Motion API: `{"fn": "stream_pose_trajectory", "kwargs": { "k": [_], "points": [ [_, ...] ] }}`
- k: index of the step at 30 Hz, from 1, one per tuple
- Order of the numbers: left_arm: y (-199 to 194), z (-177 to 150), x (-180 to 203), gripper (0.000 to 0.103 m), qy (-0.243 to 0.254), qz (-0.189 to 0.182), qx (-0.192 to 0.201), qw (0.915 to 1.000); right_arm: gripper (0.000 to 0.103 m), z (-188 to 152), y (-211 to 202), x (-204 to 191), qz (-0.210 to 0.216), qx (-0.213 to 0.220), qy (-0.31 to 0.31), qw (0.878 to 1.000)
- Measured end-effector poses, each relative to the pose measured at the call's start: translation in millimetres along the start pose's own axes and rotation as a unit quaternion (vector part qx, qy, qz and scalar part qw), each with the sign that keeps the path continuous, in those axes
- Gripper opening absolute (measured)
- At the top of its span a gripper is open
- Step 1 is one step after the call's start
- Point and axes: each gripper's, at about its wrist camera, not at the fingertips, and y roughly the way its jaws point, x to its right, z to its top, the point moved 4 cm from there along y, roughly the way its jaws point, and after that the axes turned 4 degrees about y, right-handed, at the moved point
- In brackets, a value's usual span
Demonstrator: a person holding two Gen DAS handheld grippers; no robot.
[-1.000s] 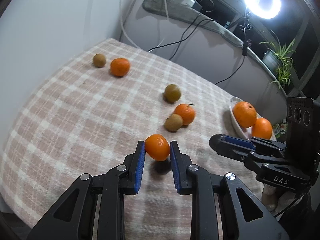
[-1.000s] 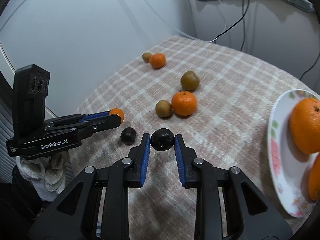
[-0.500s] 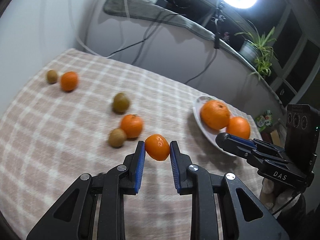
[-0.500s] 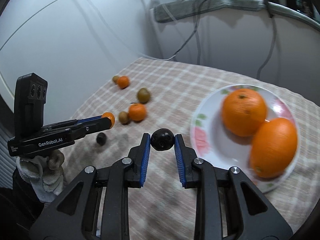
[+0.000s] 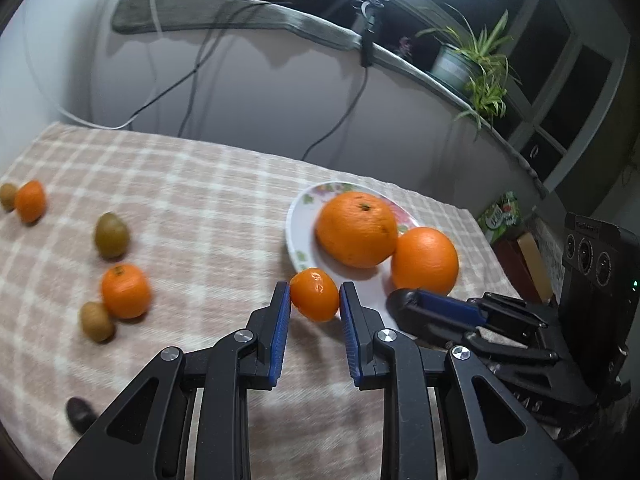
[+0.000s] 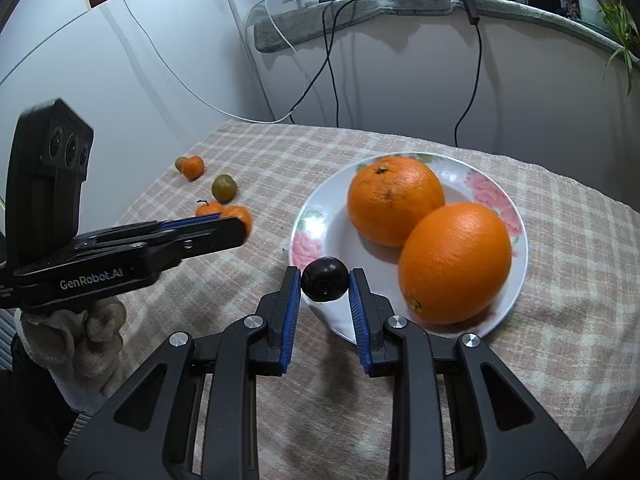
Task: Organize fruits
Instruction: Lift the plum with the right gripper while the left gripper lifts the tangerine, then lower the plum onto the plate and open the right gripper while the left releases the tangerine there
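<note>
Left gripper (image 5: 315, 300) clamps a small mandarin (image 5: 314, 295).
Frame centre, at the near rim of the plate (image 5: 298, 236) with two oranges (image 5: 356, 229).

A checked cloth (image 5: 224, 208) covers the table, bearing a flowered plate (image 6: 316, 232), scattered tangerines (image 5: 125, 290), kiwis (image 5: 111, 235) and a dark fruit (image 5: 80, 409).

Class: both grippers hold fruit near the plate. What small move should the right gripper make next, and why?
Probably ease the right gripper a little forward and down, then open. Its dark fruit is clamped at the near rim of the plate, where bare space lies left of the two oranges. The left gripper holds its mandarin beside the rim.
</note>
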Motion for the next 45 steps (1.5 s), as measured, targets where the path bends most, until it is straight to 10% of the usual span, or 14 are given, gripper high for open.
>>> {"fn": "stream_pose_trajectory", "kwargs": {
  "k": [45],
  "points": [
    [1, 1, 9, 0.04, 0.017, 0.023, 0.0, 0.9996, 0.044, -1, -2, -4, -0.016, 0.006, -0.017, 1.0]
  ]
}}
